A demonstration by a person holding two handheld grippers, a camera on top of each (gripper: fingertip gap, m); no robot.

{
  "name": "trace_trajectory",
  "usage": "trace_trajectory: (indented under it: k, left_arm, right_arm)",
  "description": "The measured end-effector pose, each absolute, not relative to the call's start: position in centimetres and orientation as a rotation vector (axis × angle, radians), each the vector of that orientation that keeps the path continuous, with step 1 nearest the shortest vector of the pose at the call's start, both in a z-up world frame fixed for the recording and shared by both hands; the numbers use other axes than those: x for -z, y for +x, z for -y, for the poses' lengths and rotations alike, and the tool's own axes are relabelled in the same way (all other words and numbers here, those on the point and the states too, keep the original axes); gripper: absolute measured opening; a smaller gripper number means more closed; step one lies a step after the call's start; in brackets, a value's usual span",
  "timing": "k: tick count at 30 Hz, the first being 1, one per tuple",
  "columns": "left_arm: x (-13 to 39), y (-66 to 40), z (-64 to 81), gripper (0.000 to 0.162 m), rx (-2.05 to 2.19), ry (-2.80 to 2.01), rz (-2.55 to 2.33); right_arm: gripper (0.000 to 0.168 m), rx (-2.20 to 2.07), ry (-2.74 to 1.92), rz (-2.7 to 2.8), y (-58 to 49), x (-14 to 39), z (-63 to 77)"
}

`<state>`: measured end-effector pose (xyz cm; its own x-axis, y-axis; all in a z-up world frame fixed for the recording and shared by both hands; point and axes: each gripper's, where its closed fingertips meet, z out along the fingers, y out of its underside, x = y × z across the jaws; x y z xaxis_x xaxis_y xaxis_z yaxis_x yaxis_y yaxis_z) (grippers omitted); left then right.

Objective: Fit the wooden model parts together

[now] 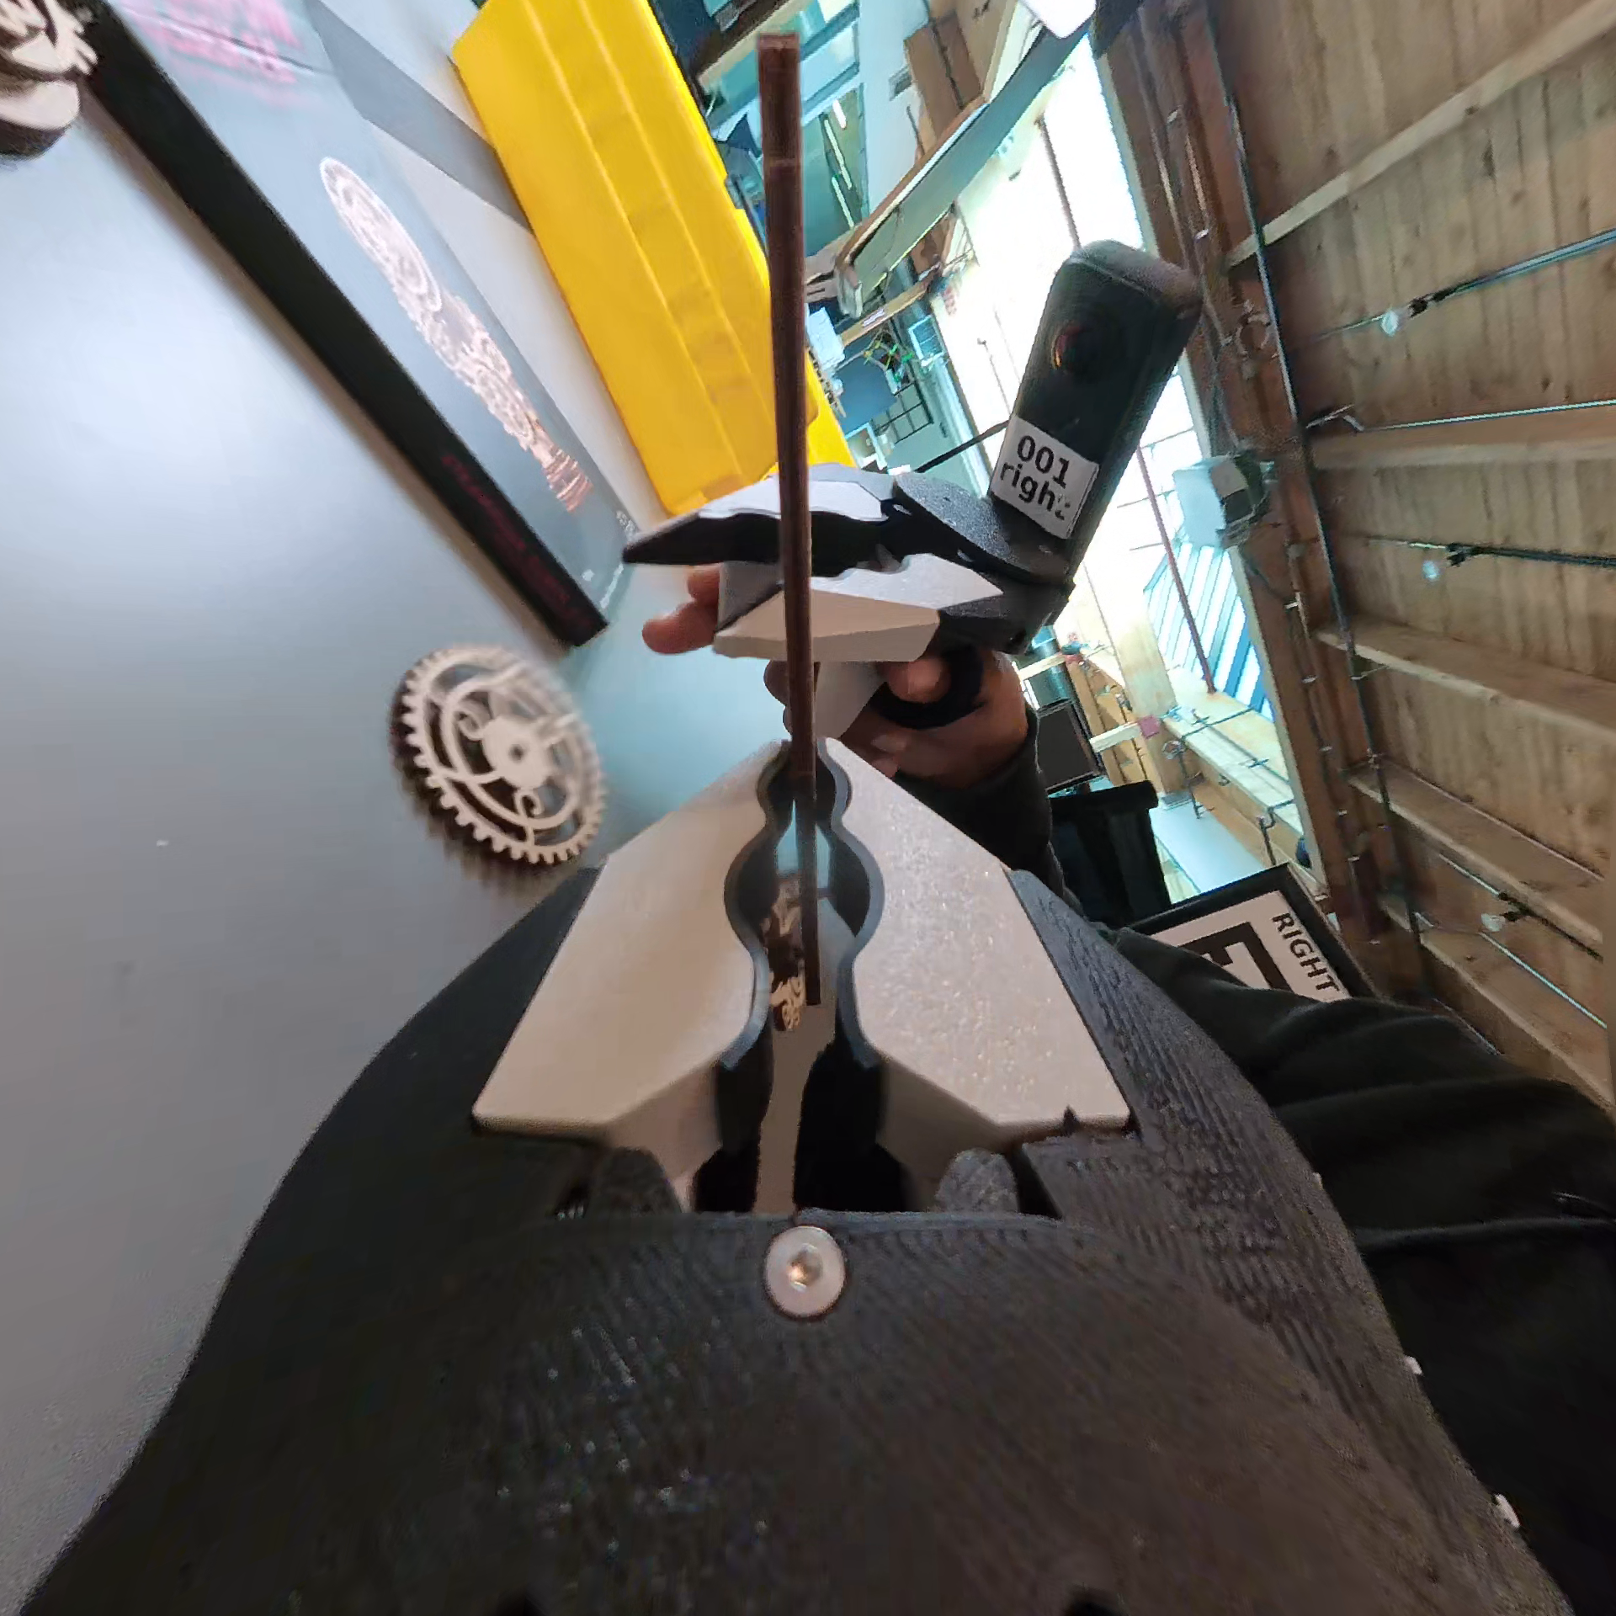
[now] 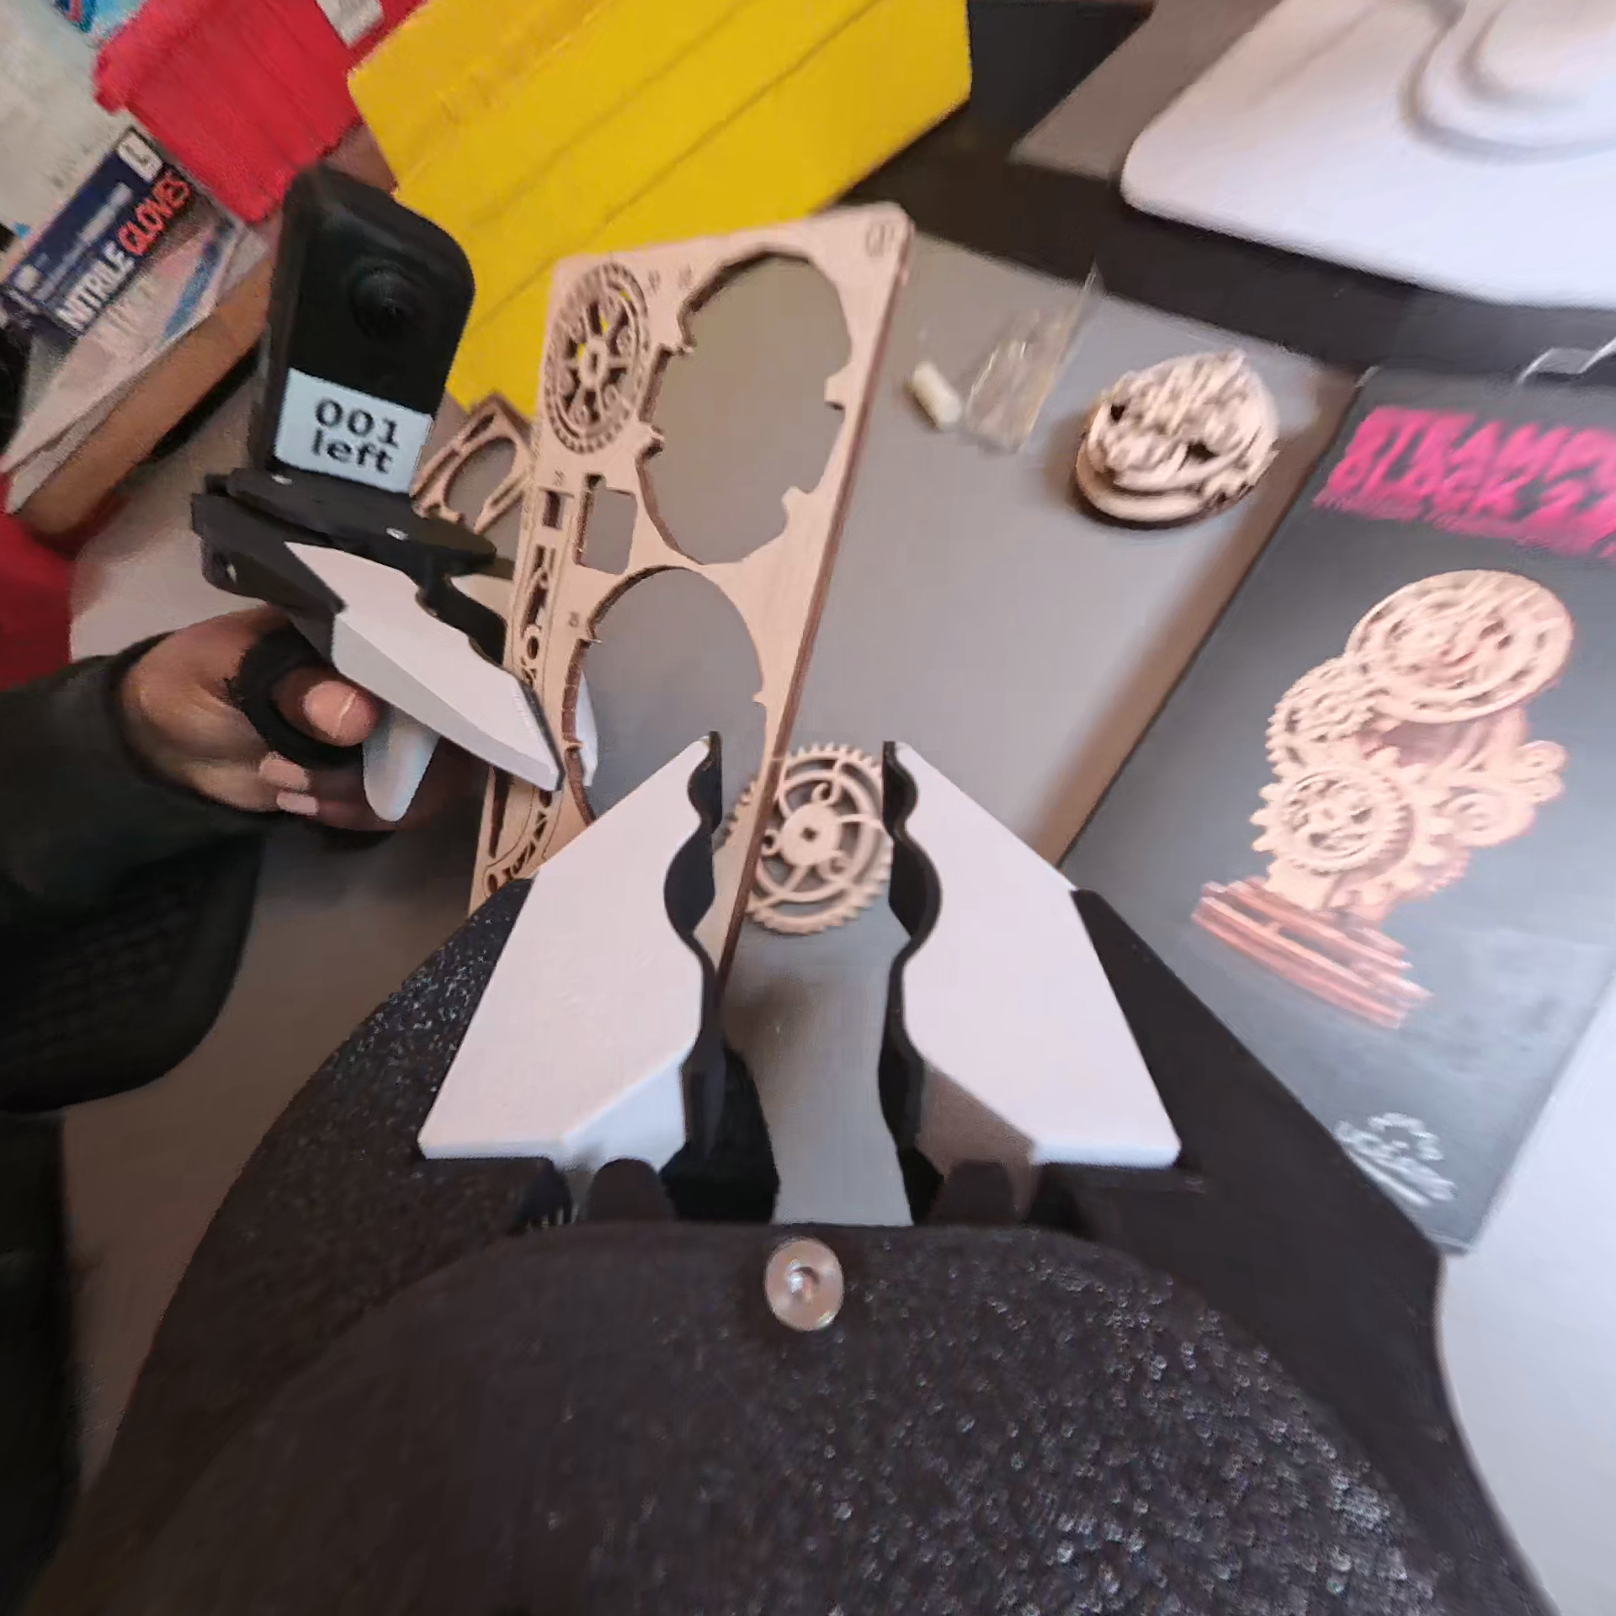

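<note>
My left gripper [image 1: 797, 761] is shut on a thin wooden part sheet [image 1: 784, 393], which I see edge-on and held upright above the grey table. In the right wrist view the sheet [image 2: 726, 490] shows cut-out holes and gear shapes still in it, with the left gripper [image 2: 568, 752] clamped on its lower left edge. My right gripper [image 2: 800, 769] is open, and the sheet's right edge runs between its fingers, close to the left one. A loose wooden gear [image 2: 809, 835] lies flat on the table beyond it. The right gripper [image 1: 678, 599] also straddles the sheet in the left wrist view.
A round assembled wooden part [image 2: 1172, 446] sits at the back right. The dark model box [image 2: 1443, 743] lies on the right. A yellow bin [image 2: 656, 131] and a red one stand behind. A small clear bag [image 2: 1014, 367] and another wooden sheet [image 2: 472, 463] lie on the table.
</note>
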<state>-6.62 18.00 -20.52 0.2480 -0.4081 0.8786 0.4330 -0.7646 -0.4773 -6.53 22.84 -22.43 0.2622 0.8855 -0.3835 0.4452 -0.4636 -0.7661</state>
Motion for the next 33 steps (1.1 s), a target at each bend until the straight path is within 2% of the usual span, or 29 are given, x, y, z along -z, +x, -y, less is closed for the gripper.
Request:
trace_trajectory:
  k: [1,5,11,18,25,33]
  left_arm:
    - [20.1,-6.8,-18.1,0.001,1.595,-1.836,0.022]
    - [18.3,-8.1,-17.9,0.001,1.587,-1.781,-0.011]
    - [16.9,-8.3,-16.5,0.001,1.559,-1.732,-0.117]
    - [17.1,-9.6,-13.9,0.001,1.581,-1.775,-0.187]
    - [17.9,-14.5,-12.9,0.008,1.444,-1.885,-0.110]
    - [20.6,-18.5,-11.0,0.008,1.259,-1.991,-0.013]
  right_arm:
    - [0.038,-1.112,-1.972,1.186,-6.4,21.3,-23.1]
    - [0.039,-1.142,-1.810,1.157,-5.4,17.0,-22.8]
    - [0.030,-1.318,-1.755,1.273,-4.6,16.1,-18.6]
    - [0.007,-1.320,-1.780,1.376,-5.6,17.8,-15.5]
    - [0.002,-1.430,-1.798,1.387,-8.3,18.7,-12.3]
    - [0.002,-1.376,-1.977,1.374,-11.5,21.7,-10.3]
